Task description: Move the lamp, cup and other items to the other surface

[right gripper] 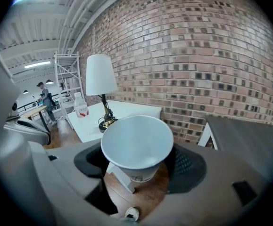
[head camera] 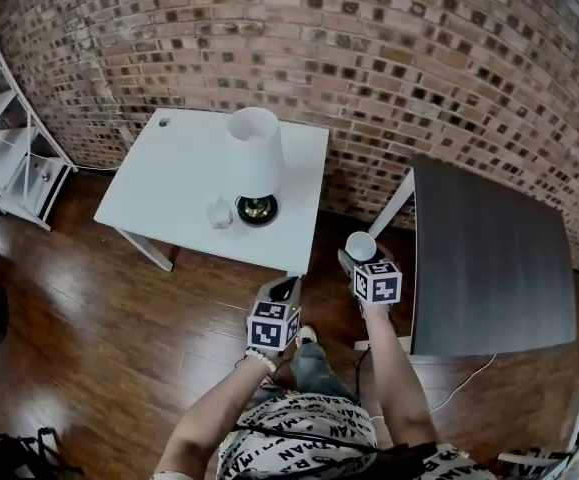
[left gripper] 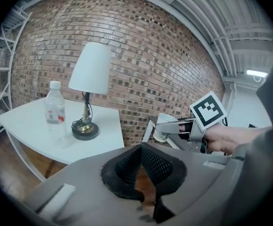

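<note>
Head view: a lamp [head camera: 254, 163] and a bottle [head camera: 219, 213] are seen on the white worktop [head camera: 169, 168], with a dark worktop [head camera: 489, 258] at the right. The cup [head camera: 360, 244] is held by the right gripper [head camera: 361, 256] over the floor between the two. The left gripper [head camera: 281, 290] is beside it.

Left gripper view: the jaws are drawn together on nothing. The bottle's red label is shown here alone.

Right gripper view: the jaws are spread wide and clamped on the cup's sides. Its white inside is shown. A distant person [right gripper: 44, 98] by a white rack [right gripper: 68, 74] is recorded only here.
</note>
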